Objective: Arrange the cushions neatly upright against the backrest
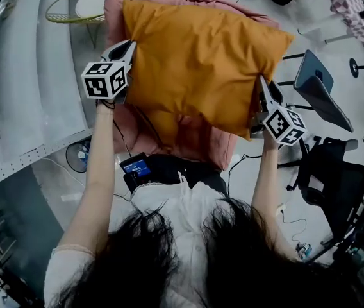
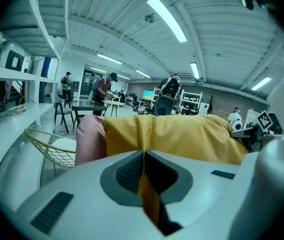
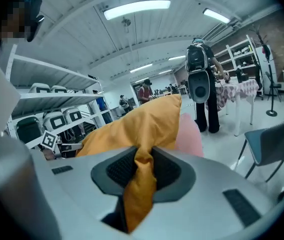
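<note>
A big mustard-yellow cushion (image 1: 198, 63) hangs in the air over a pink armchair (image 1: 195, 140), held by both grippers. My left gripper (image 1: 128, 51) is shut on a thin fold of its near left corner. My right gripper (image 1: 263, 88) is shut on a thicker bunch of fabric at its right corner. In the left gripper view the yellow cushion (image 2: 177, 136) spreads ahead of the jaws with the pink armchair (image 2: 89, 136) behind it. In the right gripper view the cushion (image 3: 132, 126) runs leftward, and a fold hangs down between the jaws. The chair's seat and backrest are mostly hidden.
A yellow wire chair (image 1: 82, 8) with a white seat stands beyond the armchair at left. A grey chair (image 1: 320, 88) and a black office chair (image 1: 339, 185) stand at right. A small screen device (image 1: 137, 167) and cables lie on the floor near the person's legs. People stand far off.
</note>
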The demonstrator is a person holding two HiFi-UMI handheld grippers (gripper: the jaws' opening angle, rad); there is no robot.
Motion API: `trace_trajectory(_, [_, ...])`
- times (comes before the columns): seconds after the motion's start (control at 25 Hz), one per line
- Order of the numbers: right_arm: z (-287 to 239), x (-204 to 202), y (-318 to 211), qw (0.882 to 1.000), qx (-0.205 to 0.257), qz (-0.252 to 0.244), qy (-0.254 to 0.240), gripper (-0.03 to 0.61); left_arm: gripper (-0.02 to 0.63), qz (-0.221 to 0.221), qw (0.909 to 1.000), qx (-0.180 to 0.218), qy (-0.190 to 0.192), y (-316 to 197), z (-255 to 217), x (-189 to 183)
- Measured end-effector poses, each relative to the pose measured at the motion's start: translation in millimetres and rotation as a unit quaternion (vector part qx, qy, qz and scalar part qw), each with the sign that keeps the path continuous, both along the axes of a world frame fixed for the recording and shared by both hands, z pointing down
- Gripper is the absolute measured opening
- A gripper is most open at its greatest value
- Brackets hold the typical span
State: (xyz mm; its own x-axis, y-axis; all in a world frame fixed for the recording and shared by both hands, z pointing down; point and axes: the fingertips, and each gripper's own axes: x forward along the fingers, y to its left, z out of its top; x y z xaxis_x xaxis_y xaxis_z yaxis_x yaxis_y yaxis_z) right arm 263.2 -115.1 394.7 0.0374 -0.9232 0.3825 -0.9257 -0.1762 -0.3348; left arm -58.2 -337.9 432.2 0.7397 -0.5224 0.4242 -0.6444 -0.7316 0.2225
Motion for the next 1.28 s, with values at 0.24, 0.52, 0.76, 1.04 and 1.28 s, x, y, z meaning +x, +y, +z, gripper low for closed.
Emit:
trace_trajectory(0.24, [66.0, -2.4, -30.0, 0.998, -0.049, 0.038, 0.02, 0.098, 0.025, 0.025, 0.9996, -0.01, -0.008, -20.0, 25.0, -5.9])
trace_trajectory(0.52, [159.4, -6.9, -19.7, 0.984, -0.171, 0.043, 0.028, 0.098, 0.025, 0.034, 0.9981, -0.052, 0.004, -4.0, 71.0, -7.4])
trace_trajectory(0.76, [178.3, 1.0, -22.7, 0.982, -0.178, 0.055, 0.029, 0.1, 0.029, 0.041, 0.9986, -0.016, -0.027, 0.8, 68.7, -5.8])
trace_trajectory(1.04, [154.2, -3.2, 9.5, 0.984, -0.15, 0.095, 0.016, 0.163, 0.106, 0.014, 0.9993, -0.032, 0.014, 1.9, 53.6, -25.2])
trace_trajectory(1.28, [163.2, -108.4, 47.4, 0.986, -0.161, -0.033, -0.014, 0.179, 0.106, -0.009, 0.9993, -0.035, 0.005, 45.7, 49.9, -61.9])
